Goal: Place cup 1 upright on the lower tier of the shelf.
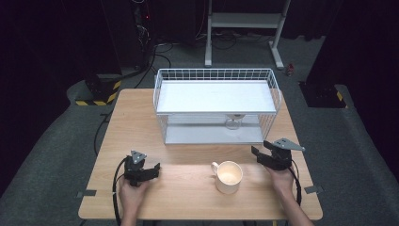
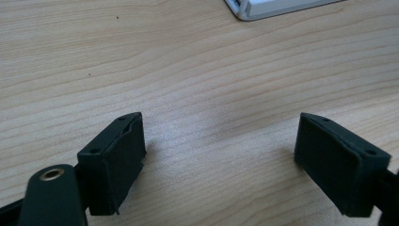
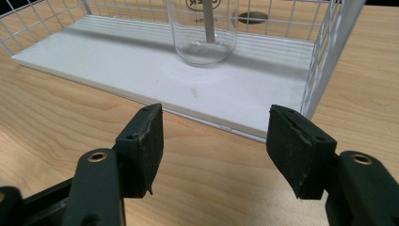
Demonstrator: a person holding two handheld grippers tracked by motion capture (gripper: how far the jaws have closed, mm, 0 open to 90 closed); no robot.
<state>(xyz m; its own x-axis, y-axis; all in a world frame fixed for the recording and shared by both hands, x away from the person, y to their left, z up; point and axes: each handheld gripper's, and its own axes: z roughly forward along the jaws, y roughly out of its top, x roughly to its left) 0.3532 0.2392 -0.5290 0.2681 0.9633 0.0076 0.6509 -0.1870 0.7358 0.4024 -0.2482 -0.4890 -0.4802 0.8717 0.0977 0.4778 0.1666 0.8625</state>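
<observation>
A cream mug (image 1: 228,177) stands on the wooden table (image 1: 179,193) near its front edge, handle to the left. Left of the mug, my left gripper (image 1: 153,171) (image 2: 219,136) rests low over bare wood, open with nothing between its pads. To the mug's right, my right gripper (image 1: 256,156) (image 3: 214,127) is open and empty, pointing at the front edge of a white wire rack (image 1: 216,106) (image 3: 324,56). A clear glass (image 1: 234,122) (image 3: 203,33) stands on the rack's lower shelf, a little beyond the right gripper's jaws.
The rack has a white upper shelf (image 1: 215,96) and a wire wall around it, and takes up the table's far half. A white metal stand (image 1: 244,21) and cables lie on the dark floor behind. Black-and-yellow striped blocks (image 1: 96,92) sit off the table's far left corner.
</observation>
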